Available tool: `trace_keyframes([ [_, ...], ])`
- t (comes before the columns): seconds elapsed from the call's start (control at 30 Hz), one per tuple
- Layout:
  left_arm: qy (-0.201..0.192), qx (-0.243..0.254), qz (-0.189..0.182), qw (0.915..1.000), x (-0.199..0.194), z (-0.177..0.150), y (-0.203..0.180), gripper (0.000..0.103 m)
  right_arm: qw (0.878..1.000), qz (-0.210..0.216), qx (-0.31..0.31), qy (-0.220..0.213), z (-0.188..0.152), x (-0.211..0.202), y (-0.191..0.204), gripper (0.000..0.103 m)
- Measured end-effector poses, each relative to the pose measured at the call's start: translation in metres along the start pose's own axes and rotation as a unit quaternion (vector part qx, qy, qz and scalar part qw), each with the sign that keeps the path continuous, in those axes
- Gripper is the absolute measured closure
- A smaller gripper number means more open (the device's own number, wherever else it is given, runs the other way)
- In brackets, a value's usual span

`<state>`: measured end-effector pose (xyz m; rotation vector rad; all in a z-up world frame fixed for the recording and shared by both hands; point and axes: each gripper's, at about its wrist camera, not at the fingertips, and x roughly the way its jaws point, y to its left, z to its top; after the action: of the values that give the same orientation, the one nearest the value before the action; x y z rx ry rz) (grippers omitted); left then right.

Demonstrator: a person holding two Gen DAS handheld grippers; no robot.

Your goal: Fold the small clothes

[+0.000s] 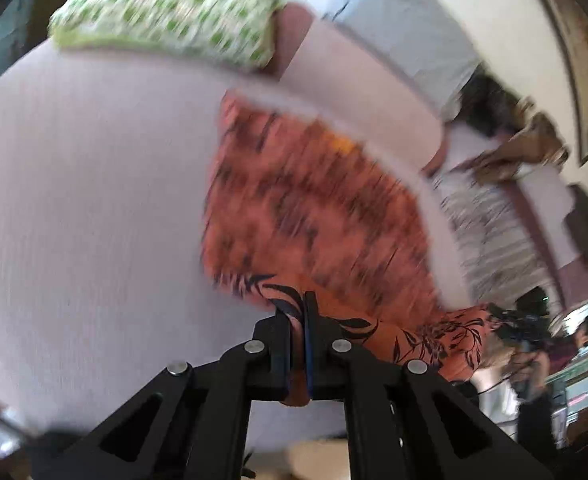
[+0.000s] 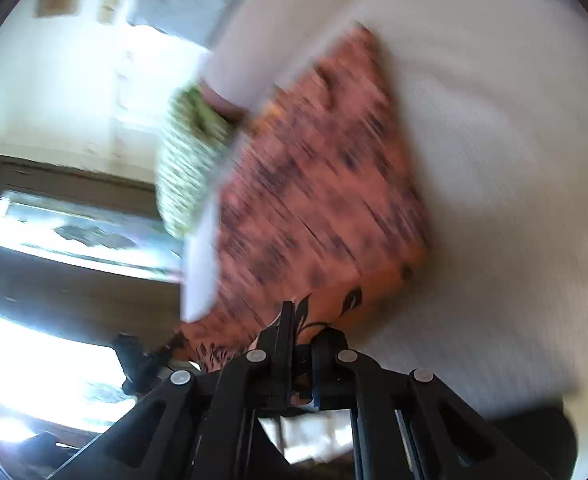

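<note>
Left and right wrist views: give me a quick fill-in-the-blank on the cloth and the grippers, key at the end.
1. The left gripper is shut on the orange cloth with dark leaf print, and so is the ____ gripper.
2. The cloth lies on a pale ____ surface.
3. The padded item beyond the cloth is white with ____ dots.
4. The right gripper holds the cloth by its ____.

Missing words: right; lilac; green; edge

Bare white tabletop left of orange cloth; green-dotted fabric stack blocks far edge.
</note>
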<state>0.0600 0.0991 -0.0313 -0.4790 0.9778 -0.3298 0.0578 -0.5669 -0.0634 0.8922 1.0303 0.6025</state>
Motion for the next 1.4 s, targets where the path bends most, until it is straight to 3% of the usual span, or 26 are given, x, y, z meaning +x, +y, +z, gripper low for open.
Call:
trace_keyframes([
  [0.13,-0.041,0.005,-0.022,0.9989,0.026,0.105,-0.013,0.097,0.997,0.040,-0.031,-0.060,0.101,0.011,0.026,0.097],
  [0.23,-0.068,-0.012,0.017,0.9975,0.080,0.167,0.006,0.086,0.994,0.029,-0.013,-0.104,0.181,0.049,0.017,0.094],
  [0.27,-0.072,-0.011,0.044,0.9964,0.114,0.187,0.019,0.057,0.993,0.015,-0.010,-0.115,0.205,0.068,0.008,0.089],
  [0.3,-0.064,-0.005,0.083,0.9945,0.143,0.197,0.031,0.037,0.993,-0.009,-0.011,-0.120,0.220,0.085,-0.001,0.083],
  [0.33,-0.047,-0.020,0.122,0.9912,0.165,0.199,0.046,0.024,0.992,-0.068,-0.009,-0.102,0.231,0.112,-0.013,0.049],
  [0.37,-0.026,-0.048,0.160,0.9856,0.188,0.194,0.065,0.024,0.991,-0.107,-0.003,-0.086,0.230,0.125,-0.020,0.020],
  [0.4,-0.015,-0.064,0.165,0.9841,0.197,0.186,0.076,0.025,0.988,-0.135,-0.001,-0.079,0.224,0.136,-0.026,0.020],
  [0.47,-0.017,-0.082,0.142,0.9863,0.194,0.163,0.092,0.025,0.986,-0.141,-0.026,-0.088,0.203,0.135,-0.028,0.020],
  [0.57,-0.045,-0.055,0.139,0.9878,0.171,0.139,0.089,0.024,0.973,-0.188,-0.093,-0.099,0.175,0.122,-0.019,0.020],
  [0.67,-0.020,-0.009,0.100,0.9947,0.169,0.133,0.071,0.023,0.967,-0.219,-0.103,-0.075,0.172,0.128,-0.025,0.020],
  [0.73,-0.001,0.035,0.107,0.9936,0.186,0.135,0.057,0.018,0.968,-0.223,-0.099,-0.054,0.182,0.134,-0.036,0.020],
  [0.8,0.055,0.045,0.124,0.9898,0.216,0.135,0.051,0.018,0.973,-0.215,-0.079,-0.020,0.186,0.155,-0.045,0.021],
  [0.87,0.047,0.061,0.144,0.9866,0.225,0.132,0.045,0.026,0.970,-0.227,-0.085,-0.008,0.186,0.172,-0.041,0.023],
  [0.9,0.046,0.067,0.144,0.9863,0.225,0.131,0.042,0.043,0.968,-0.230,-0.099,0.004,0.184,0.178,-0.035,0.031],
  [0.93,0.055,0.065,0.141,0.9864,0.227,0.133,0.041,0.085,0.966,-0.237,-0.101,0.020,0.183,0.183,-0.033,0.058],
  [0.97,0.058,0.042,0.131,0.9888,0.227,0.138,0.043,0.088,0.965,-0.240,-0.098,0.026,0.183,0.186,-0.034,0.079],
  [1.03,0.051,0.026,0.122,0.9908,0.222,0.146,0.039,0.089,0.970,-0.228,-0.080,0.031,0.188,0.187,-0.033,0.085],
  [1.23,-0.032,0.034,0.088,0.9951,0.136,0.139,-0.008,0.091,0.982,-0.165,-0.092,0.001,0.184,0.143,0.024,0.088],
  [1.33,-0.062,0.031,0.079,0.9944,0.075,0.100,-0.027,0.091,0.980,-0.156,-0.121,0.004,0.160,0.116,0.056,0.088],
  [1.4,-0.060,0.019,0.081,0.9947,0.051,0.065,-0.023,0.091,0.980,-0.151,-0.129,0.007,0.136,0.092,0.064,0.088],
])
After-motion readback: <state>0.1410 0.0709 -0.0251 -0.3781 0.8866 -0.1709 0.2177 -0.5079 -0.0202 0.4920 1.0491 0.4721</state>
